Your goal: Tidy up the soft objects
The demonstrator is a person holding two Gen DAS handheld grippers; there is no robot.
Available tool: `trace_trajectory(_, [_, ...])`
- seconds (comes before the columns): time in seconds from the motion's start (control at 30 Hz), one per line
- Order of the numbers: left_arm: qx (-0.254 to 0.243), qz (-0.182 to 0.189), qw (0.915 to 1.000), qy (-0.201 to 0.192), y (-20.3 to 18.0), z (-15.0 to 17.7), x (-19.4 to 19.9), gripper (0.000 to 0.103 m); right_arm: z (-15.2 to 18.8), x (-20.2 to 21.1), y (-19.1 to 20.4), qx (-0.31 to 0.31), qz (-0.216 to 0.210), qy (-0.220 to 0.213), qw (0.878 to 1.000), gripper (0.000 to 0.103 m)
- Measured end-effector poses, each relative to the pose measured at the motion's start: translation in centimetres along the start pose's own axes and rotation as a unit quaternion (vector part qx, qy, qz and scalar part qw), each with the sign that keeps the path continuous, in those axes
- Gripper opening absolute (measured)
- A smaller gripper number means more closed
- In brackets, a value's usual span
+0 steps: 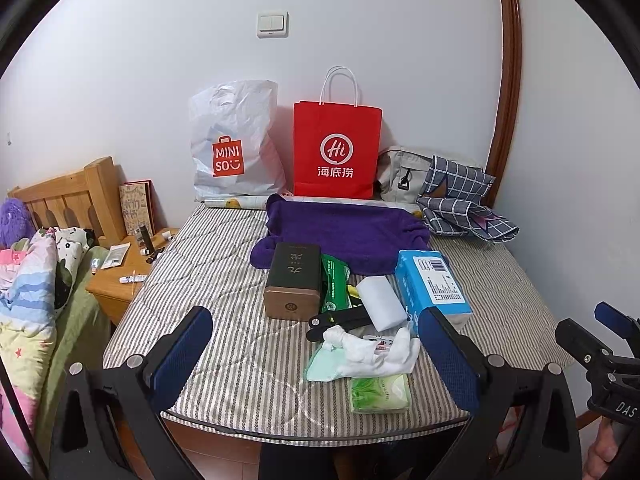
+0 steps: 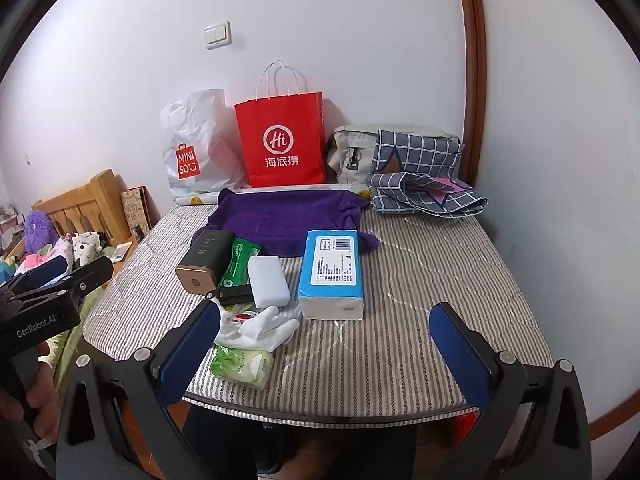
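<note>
Both the left gripper and right gripper hover wide open and empty, and a grab at the white gloves could snag the black clip beside them.

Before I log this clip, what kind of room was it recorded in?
Most likely a bedroom. A striped mattress takes up the middle, a wooden headboard and bedside table stand to the left, and patterned bedding is heaped beside them.

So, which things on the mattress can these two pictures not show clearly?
- Black clip: partly hidden by the white sponge and white cloth, both views.
- Green packet: print too small to read; box and sponge hide its sides.
- Bag contents: the red paper bag and Miniso bag hide them.
</note>
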State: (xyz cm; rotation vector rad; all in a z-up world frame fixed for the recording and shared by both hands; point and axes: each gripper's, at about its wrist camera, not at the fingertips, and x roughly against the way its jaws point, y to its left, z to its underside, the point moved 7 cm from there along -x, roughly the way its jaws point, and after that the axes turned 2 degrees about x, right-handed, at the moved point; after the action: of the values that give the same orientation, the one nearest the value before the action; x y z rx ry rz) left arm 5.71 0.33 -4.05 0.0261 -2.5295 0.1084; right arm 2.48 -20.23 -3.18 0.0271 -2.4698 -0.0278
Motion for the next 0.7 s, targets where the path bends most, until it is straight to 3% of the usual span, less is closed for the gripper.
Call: trace_trajectory(0.7, [-0.001,0.000,1.0000,0.000,-0.19,-0.32,-0.16,0.103,0.14,-0.03,0.30,-0.001,-0.003,-0.002,1.000,0.103])
